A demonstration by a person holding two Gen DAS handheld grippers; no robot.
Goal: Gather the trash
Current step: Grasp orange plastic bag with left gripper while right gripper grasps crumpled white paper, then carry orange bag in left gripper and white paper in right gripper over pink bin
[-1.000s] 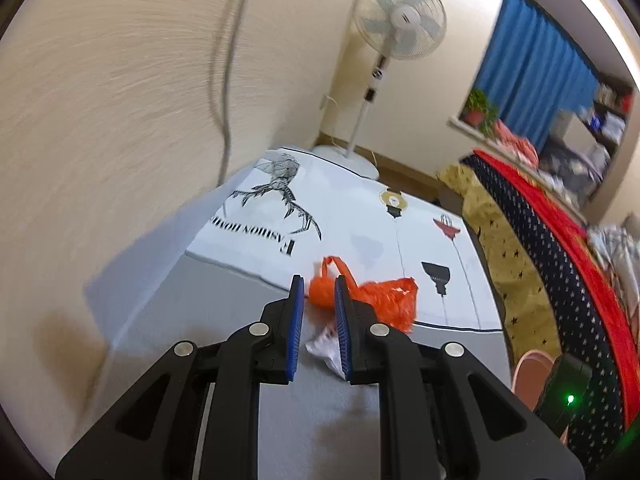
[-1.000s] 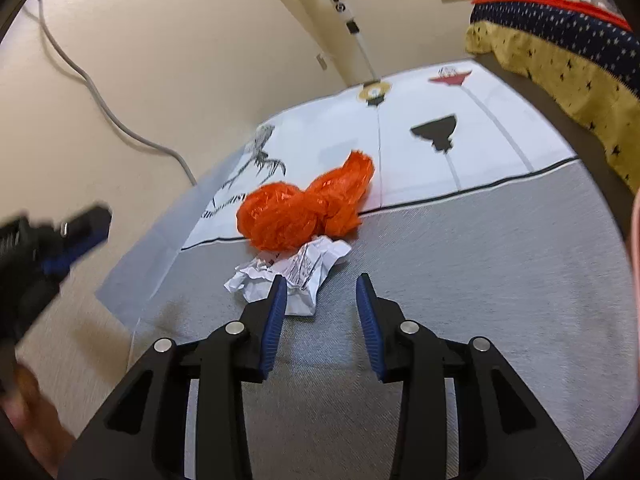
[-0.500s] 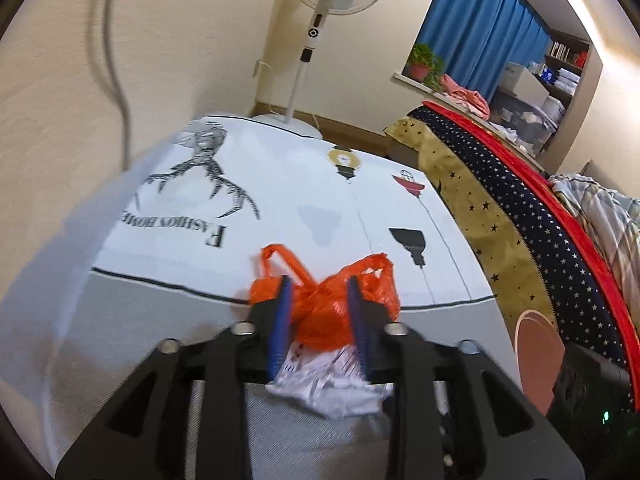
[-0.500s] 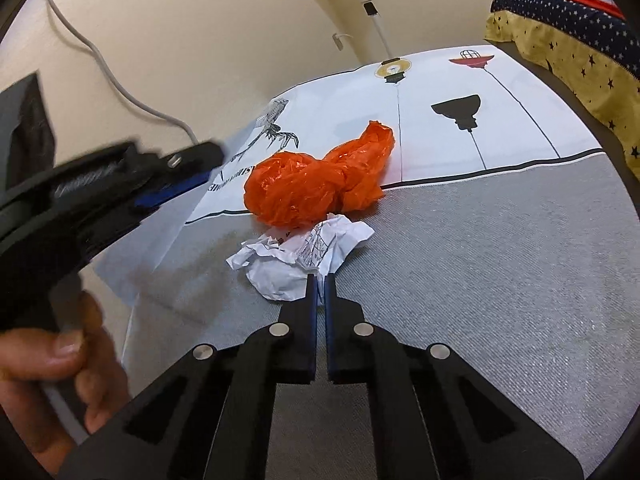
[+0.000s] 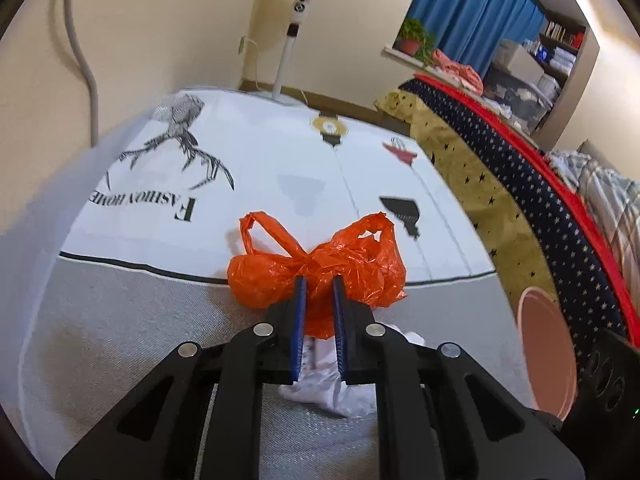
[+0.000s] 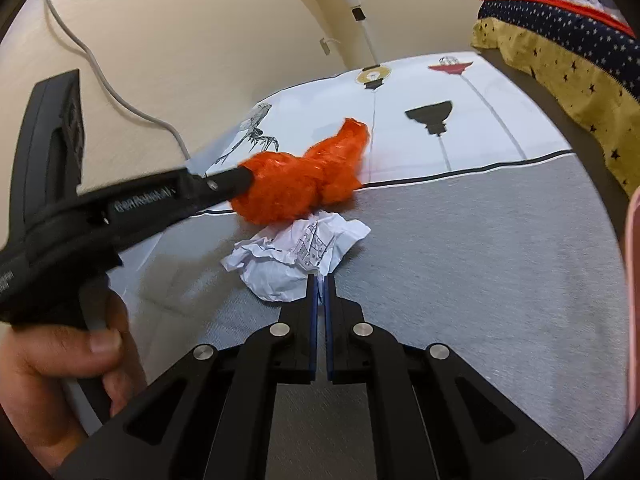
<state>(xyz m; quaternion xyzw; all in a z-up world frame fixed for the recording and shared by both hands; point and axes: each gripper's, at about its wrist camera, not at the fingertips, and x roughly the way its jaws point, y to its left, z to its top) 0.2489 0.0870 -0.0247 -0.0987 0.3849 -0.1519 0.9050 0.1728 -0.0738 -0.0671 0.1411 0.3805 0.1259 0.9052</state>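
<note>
Orange, crinkled and knotted in the middle, the plastic bag [image 5: 316,268] in the left wrist view lies across the black line where the white printed mat [image 5: 260,168] meets the grey carpet [image 5: 120,332], one loop handle standing up at its left; the left gripper [image 5: 319,292] has its blue-padded jaws narrowly parted with a fold of the bag pressed between them, so it grips the bag; one crumpled white paper [image 5: 328,392] lies just under and behind the fingers; one pink bin [image 5: 546,352] stands at the right, beside the starred bedspread [image 5: 500,184]; in the right wrist view the same one bag [image 6: 304,184] sits just beyond the one printed paper ball [image 6: 296,256], touching it; the right gripper [image 6: 319,280] has its jaws almost together, only a slit between the pads, pinching the near edge of the paper; the left gripper [image 6: 240,178] reaches in from the left, held by a hand [image 6: 56,376], its tip buried in the bag; one fan pole [image 6: 356,12] rises by the wall
</note>
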